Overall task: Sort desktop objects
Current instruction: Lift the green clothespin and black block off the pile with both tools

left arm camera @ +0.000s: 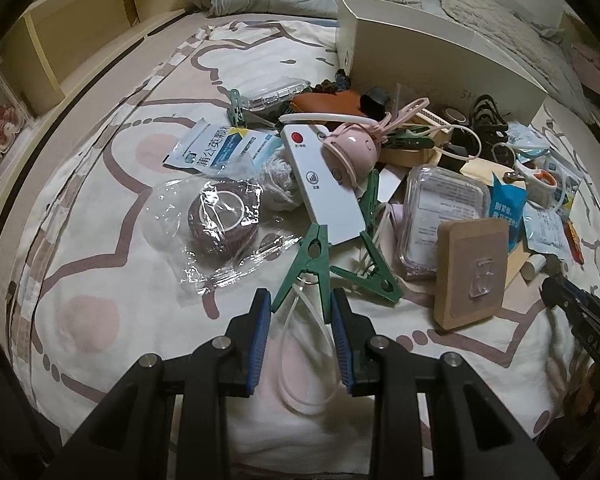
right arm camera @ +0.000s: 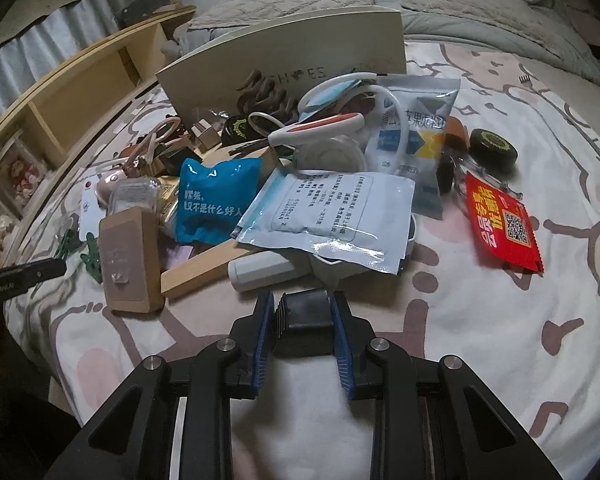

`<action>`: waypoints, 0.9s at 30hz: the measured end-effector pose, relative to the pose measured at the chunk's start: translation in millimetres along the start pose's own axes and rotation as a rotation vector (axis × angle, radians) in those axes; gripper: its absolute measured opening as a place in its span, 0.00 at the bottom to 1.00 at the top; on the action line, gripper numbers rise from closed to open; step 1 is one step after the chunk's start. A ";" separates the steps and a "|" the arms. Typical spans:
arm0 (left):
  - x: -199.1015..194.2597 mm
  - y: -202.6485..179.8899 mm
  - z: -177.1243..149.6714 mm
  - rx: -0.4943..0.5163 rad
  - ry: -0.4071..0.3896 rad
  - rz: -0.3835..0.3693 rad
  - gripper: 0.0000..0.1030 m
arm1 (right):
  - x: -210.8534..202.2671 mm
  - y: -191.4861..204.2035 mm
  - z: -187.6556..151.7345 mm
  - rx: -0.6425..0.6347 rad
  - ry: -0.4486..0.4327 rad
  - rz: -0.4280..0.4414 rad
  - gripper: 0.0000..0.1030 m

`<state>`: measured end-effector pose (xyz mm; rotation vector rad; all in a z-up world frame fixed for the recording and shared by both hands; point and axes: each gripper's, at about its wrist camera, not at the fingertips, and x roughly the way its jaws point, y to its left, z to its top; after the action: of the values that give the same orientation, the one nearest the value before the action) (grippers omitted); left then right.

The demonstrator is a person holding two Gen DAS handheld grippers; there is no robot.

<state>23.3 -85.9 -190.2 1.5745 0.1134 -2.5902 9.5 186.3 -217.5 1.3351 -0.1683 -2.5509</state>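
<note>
A heap of small items lies on a patterned bed sheet point(left arm camera: 100, 184). My left gripper point(left arm camera: 302, 304) is shut on the two handles of a green clothes clip point(left arm camera: 306, 264), whose tip points at a white remote point(left arm camera: 320, 184); a clear plastic loop point(left arm camera: 300, 360) lies under the fingers. My right gripper point(right arm camera: 303, 304) is shut on a black ribbed block point(right arm camera: 304, 316), just in front of a white tube point(right arm camera: 264, 270) and a white printed pouch point(right arm camera: 332, 212). The right gripper's tip point(left arm camera: 580, 312) shows at the right edge of the left wrist view, and the left gripper's point(right arm camera: 20, 276) at the left edge of the right wrist view.
A cream shoe box point(left arm camera: 440, 52) stands behind the heap. Around it lie a wrapped tape roll point(left arm camera: 224, 212), a second green clip point(left arm camera: 376, 276), a brown card with a clear hook point(left arm camera: 472, 268), a blue pouch point(right arm camera: 216, 196), scissors point(right arm camera: 316, 128), a red sachet point(right arm camera: 504, 224) and a black tin point(right arm camera: 494, 148). Wooden shelves point(left arm camera: 60, 40) run along the left.
</note>
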 end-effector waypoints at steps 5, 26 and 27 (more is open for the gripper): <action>-3.6 0.0 -0.1 -0.001 -0.011 0.000 0.29 | -2.5 3.1 0.5 -0.008 -0.004 0.008 0.28; -34.8 -7.0 0.0 0.013 -0.098 -0.015 0.29 | -42.5 31.0 17.0 -0.052 -0.127 0.050 0.28; -36.6 -7.5 0.4 0.014 -0.103 -0.017 0.29 | -45.0 32.4 17.6 -0.053 -0.133 0.054 0.28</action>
<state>38.7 -76.6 -157.5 1.4476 0.1005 -2.6840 25.2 167.5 -164.8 1.1273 -0.1580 -2.5799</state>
